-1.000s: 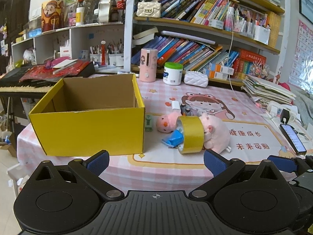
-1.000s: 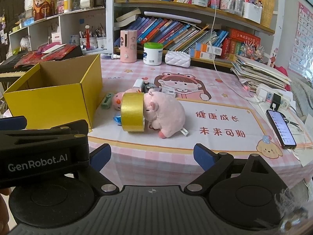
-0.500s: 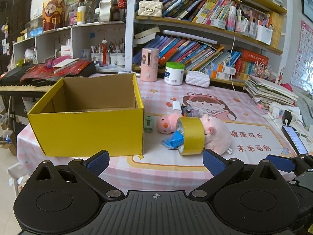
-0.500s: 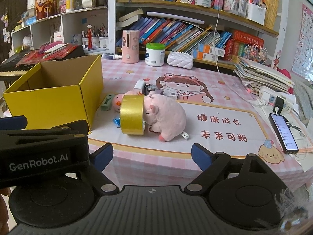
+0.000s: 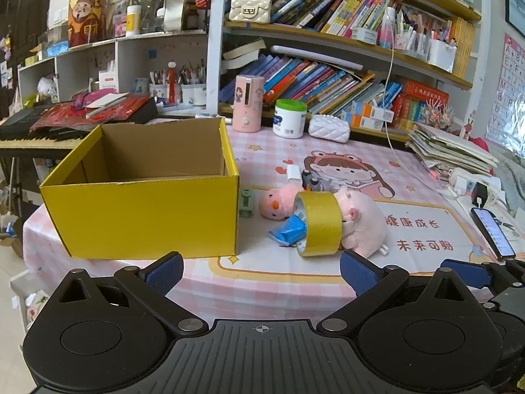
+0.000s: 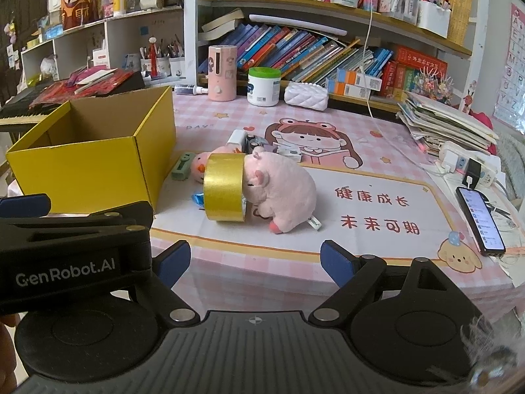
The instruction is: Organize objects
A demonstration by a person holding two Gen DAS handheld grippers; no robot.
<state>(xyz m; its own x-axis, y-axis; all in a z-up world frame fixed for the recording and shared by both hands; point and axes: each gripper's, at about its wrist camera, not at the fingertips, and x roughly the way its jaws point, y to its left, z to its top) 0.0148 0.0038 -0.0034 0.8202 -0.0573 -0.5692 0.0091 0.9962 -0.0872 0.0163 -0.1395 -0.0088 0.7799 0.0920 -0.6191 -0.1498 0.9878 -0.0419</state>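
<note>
An open, empty yellow cardboard box (image 5: 144,216) (image 6: 88,170) stands at the table's left. To its right lies a pile: a gold tape roll (image 5: 320,225) (image 6: 224,192), a pink pig plush (image 5: 361,226) (image 6: 279,187), a small pink duck plush (image 5: 277,202), a blue wrapper (image 5: 290,233), a green item (image 5: 246,202) (image 6: 182,165) and small white and dark items (image 6: 249,141). My left gripper (image 5: 261,271) is open and empty, in front of the table edge. My right gripper (image 6: 256,261) is open and empty, just short of the pile.
A phone (image 6: 480,225) and a power strip (image 6: 466,165) lie at the right. A pink bottle (image 5: 247,103), a white jar (image 5: 290,118) and a white pouch (image 5: 329,128) stand at the back before bookshelves. A keyboard (image 5: 32,128) sits at the far left.
Both grippers have moved slightly forward toward the table; the pile and box appear a little nearer. Nothing on the table has moved.
</note>
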